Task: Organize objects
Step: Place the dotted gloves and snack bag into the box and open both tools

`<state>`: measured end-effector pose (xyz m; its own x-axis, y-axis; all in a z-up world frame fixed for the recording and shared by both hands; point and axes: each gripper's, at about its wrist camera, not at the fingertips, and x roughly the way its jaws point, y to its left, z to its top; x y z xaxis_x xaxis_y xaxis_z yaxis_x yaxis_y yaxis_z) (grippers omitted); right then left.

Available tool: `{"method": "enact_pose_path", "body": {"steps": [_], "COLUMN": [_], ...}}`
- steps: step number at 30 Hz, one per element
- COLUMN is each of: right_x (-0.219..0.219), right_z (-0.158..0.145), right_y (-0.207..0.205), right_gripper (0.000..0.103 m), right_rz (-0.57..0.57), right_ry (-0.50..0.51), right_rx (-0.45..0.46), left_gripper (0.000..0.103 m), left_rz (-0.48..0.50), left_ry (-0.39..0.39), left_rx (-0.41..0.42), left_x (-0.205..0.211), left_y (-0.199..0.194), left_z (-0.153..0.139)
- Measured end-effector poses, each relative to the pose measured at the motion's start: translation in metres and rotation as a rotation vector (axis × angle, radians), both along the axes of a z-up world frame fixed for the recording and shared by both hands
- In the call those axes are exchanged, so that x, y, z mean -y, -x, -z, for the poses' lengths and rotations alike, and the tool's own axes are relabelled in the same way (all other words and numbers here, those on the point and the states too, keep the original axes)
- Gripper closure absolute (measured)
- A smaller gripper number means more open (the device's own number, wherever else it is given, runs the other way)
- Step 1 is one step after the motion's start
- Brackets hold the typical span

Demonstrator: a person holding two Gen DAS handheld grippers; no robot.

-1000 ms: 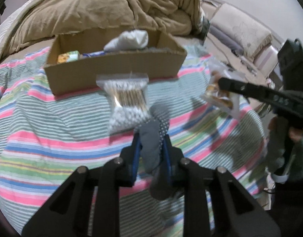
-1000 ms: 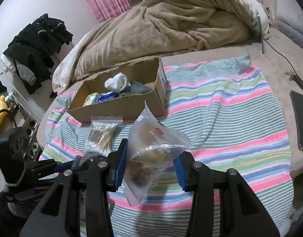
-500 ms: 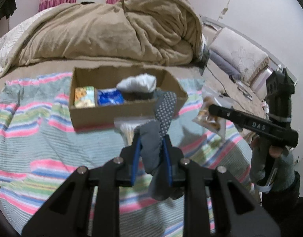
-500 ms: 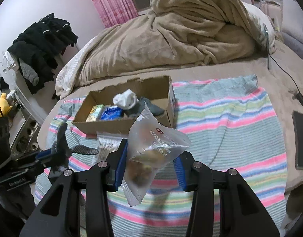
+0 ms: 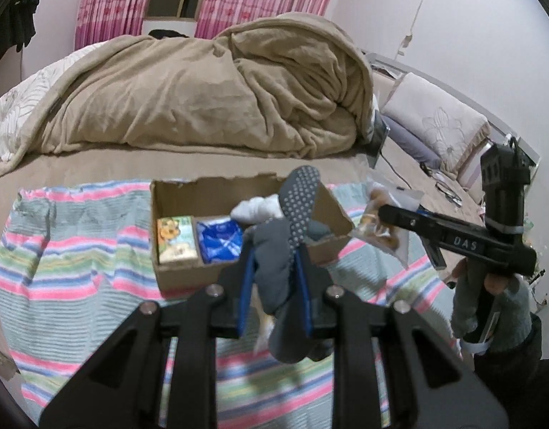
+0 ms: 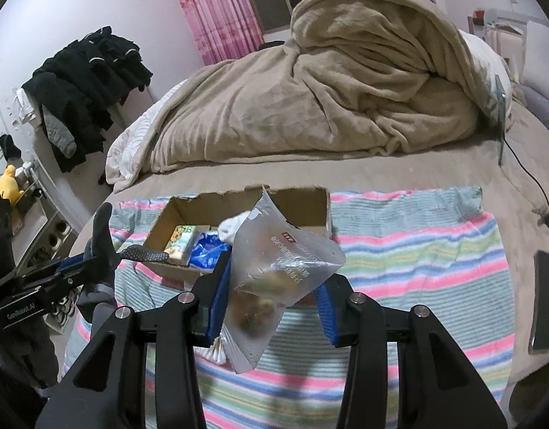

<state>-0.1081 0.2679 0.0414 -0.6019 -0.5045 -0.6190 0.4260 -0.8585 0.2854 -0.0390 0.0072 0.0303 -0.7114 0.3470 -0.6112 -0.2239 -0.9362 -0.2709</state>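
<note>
My left gripper (image 5: 274,282) is shut on a grey sock (image 5: 278,254) with a dotted sole and holds it up in front of the cardboard box (image 5: 174,275). The box sits on the striped cloth (image 5: 78,250) and holds a yellow carton (image 5: 176,239), a blue packet (image 5: 219,243) and a white sock (image 5: 256,207). My right gripper (image 6: 271,300) is shut on a clear snack bag (image 6: 274,271), held above the cloth near the box (image 6: 292,200). It also shows in the left wrist view (image 5: 385,228), to the right of the box.
A heaped tan duvet (image 5: 203,89) lies behind the box. Pillows (image 5: 435,125) are at the right. A dark phone (image 6: 544,296) lies at the cloth's right edge. Black clothes (image 6: 88,82) hang at the left wall. A cable (image 6: 524,175) runs across the bed.
Both grippers have risen and moved toward the box with their loads. The cotton swab pack on the cloth has dropped behind the grippers and is almost out of sight.
</note>
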Motion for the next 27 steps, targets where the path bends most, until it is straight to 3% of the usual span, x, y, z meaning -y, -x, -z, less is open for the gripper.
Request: {"method": "enact_pose_path", "body": {"steps": [9, 15, 27], "right_x": [0.011, 0.018, 0.037], "right_z": [-0.002, 0.001, 0.03], "right_y": [0.019, 0.037, 0.078], "right_gripper": [0.058, 0.058, 0.058], "right_rz": [-0.008, -0.009, -0.009], "right_ry": [-0.007, -0.018, -0.09], "right_rx": [-0.011, -0.008, 0.024], "left_gripper": [0.08, 0.08, 0.08], "left_rz": [-0.013, -0.027, -0.062], "left_ry": [0.005, 0.054, 0.104], "left_rx": [-0.022, -0.027, 0.01], "left_x": [0.007, 0.009, 0.01], "left_y": [0.023, 0.051, 0.099], "left_z": [0.0, 0.008, 0.034]}}
